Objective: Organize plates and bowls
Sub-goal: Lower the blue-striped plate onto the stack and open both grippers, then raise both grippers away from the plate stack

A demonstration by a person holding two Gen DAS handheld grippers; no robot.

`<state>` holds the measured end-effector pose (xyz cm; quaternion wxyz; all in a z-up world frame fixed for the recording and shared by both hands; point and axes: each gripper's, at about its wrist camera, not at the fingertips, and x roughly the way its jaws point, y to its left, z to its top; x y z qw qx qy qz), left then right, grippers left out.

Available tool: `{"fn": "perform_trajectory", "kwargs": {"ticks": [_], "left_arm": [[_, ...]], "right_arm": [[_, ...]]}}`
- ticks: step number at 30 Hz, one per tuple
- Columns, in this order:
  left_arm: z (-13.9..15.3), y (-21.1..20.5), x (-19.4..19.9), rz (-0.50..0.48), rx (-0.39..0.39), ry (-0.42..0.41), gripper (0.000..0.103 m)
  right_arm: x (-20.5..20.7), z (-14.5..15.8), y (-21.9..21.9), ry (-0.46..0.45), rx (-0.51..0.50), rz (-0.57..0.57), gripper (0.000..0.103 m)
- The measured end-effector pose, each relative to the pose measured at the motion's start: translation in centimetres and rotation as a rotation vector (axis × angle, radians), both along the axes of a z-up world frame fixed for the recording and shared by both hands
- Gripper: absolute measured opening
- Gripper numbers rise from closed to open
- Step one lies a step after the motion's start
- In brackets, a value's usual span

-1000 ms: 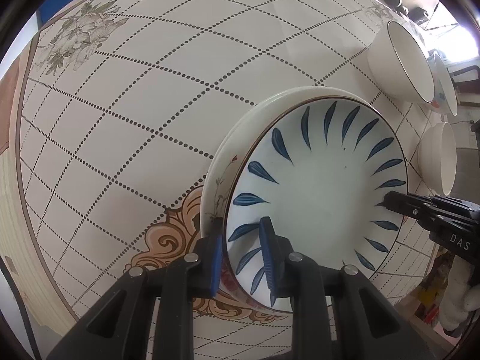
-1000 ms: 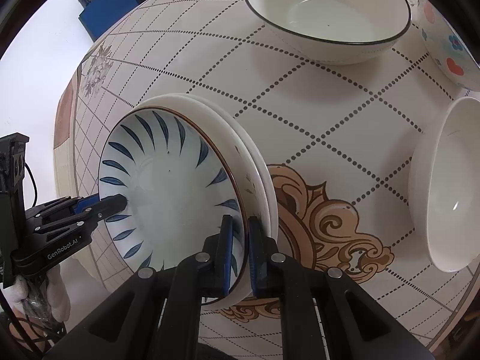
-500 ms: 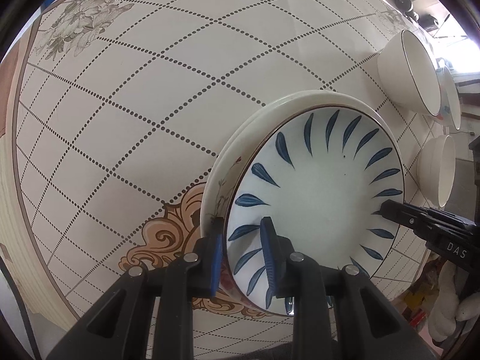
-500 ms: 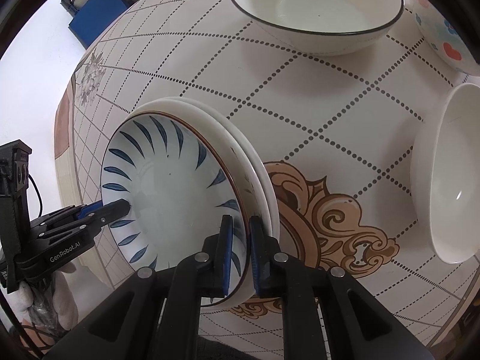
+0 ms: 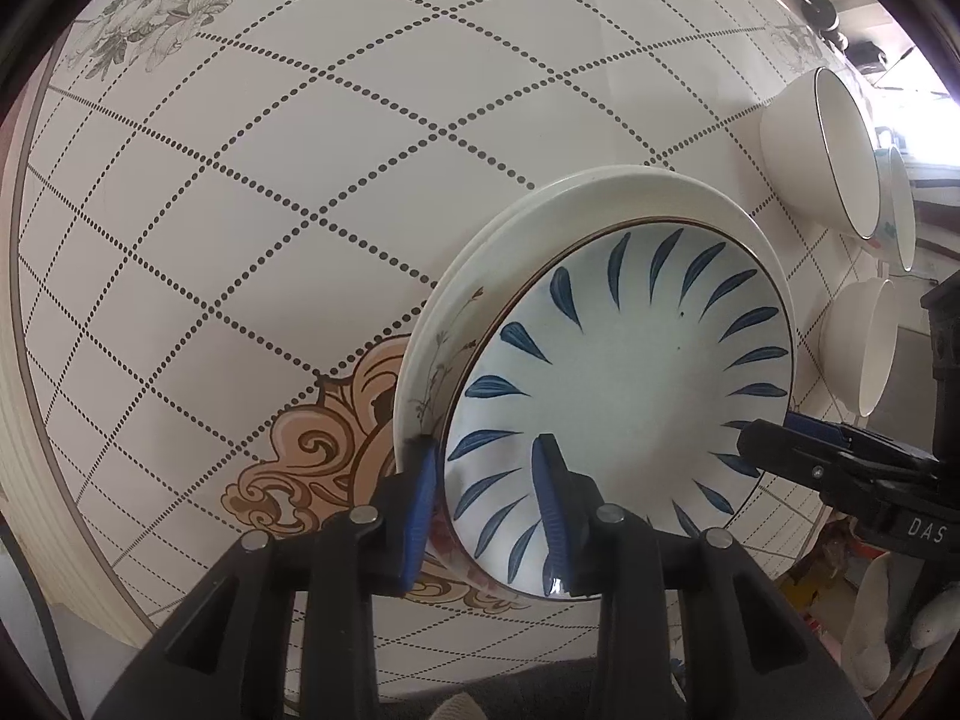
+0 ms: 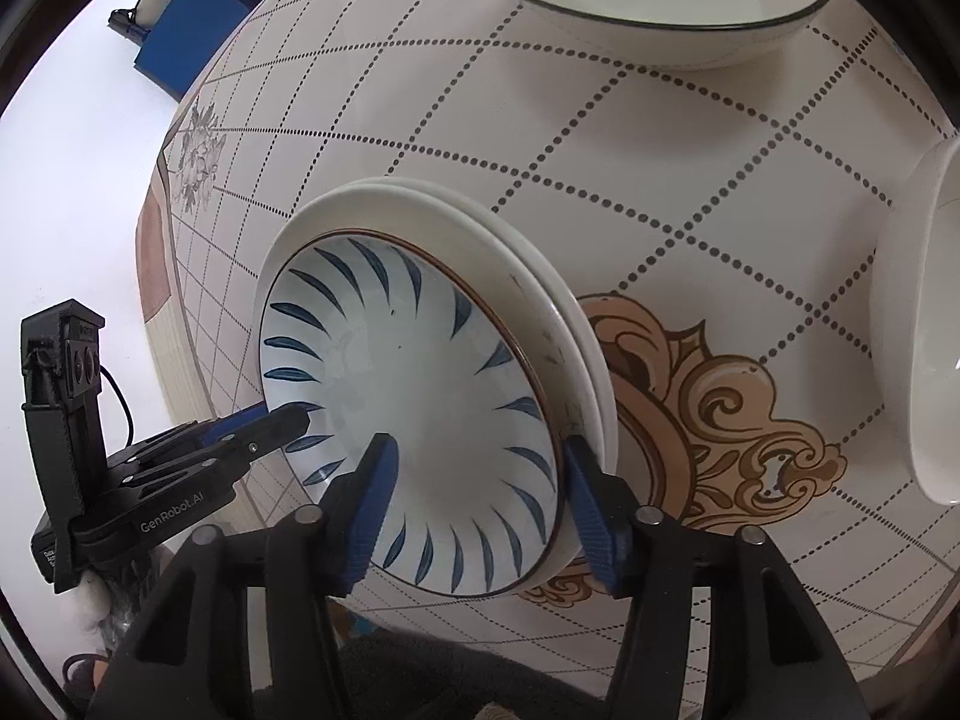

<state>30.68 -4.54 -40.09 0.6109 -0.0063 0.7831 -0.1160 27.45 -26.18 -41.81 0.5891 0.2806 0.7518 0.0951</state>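
Note:
A plate with blue leaf strokes (image 5: 618, 372) (image 6: 414, 396) lies on top of a stack of white plates (image 5: 456, 324) (image 6: 576, 324) on the table. My left gripper (image 5: 486, 498) straddles its near rim. Its jaws are opening, and the rim stands between the pads with a gap showing. In the right wrist view the left gripper (image 6: 288, 420) reaches in from the left. My right gripper (image 6: 480, 510) straddles the opposite rim. Its jaws are also opening and stand wide, clear of the plates on both sides. The right gripper (image 5: 762, 438) shows at the plate's right edge.
The table (image 5: 300, 180) (image 6: 660, 180) has a dotted-grid cloth with a tan ornament (image 6: 720, 408). A black-rimmed white bowl (image 5: 804, 156) (image 6: 648, 0), a patterned bowl (image 5: 900, 210) and a plain white bowl (image 5: 864, 348) (image 6: 924, 348) stand beyond the stack. A blue box (image 6: 192, 30) sits on the floor.
The right gripper's jaws have spread wide off the plate rim. The left gripper's jaws have widened a little. The blue-leaf plate stays on the stack.

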Motion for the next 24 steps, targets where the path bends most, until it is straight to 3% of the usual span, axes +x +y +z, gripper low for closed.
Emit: {"fn": "perform_trajectory", "kwargs": {"ticks": [4,6,8,13,14,16,20,22,24], "left_arm": [[1.1,-0.2,-0.1,-0.003,0.015,-0.038,0.033],[1.6,-0.4,-0.2,-0.016,0.019,-0.057,0.034],[2.2,-0.6,-0.4,-0.023,0.026,-0.082,0.035],[3.6,-0.8,-0.8,-0.005,0.057,-0.157,0.039],[4.0,-0.9,-1.1,0.001,0.069,-0.176,0.041],[4.8,-0.8,-1.3,0.018,0.074,-0.211,0.067],[6.4,-0.5,-2.0,0.049,0.093,-0.296,0.074],[7.2,-0.4,-2.5,0.052,0.113,-0.335,0.086],[7.7,-0.4,-3.1,0.051,0.131,-0.374,0.086]], "right_arm": [[0.0,0.0,0.6,0.004,-0.005,0.010,0.064],[0.1,0.2,0.8,0.003,0.027,-0.008,0.075],[0.1,0.8,0.8,-0.011,0.032,-0.016,0.080],[0.0,2.6,1.1,-0.058,-0.066,0.015,0.090],[-0.1,3.0,1.2,-0.066,-0.105,0.032,0.090],[-0.5,3.6,1.4,-0.090,-0.180,0.064,0.091],[-1.5,4.8,2.5,-0.137,-0.304,0.118,0.098],[-2.1,5.6,3.0,-0.174,-0.367,0.135,0.098],[-2.6,6.3,3.4,-0.205,-0.419,0.142,0.098]]}}
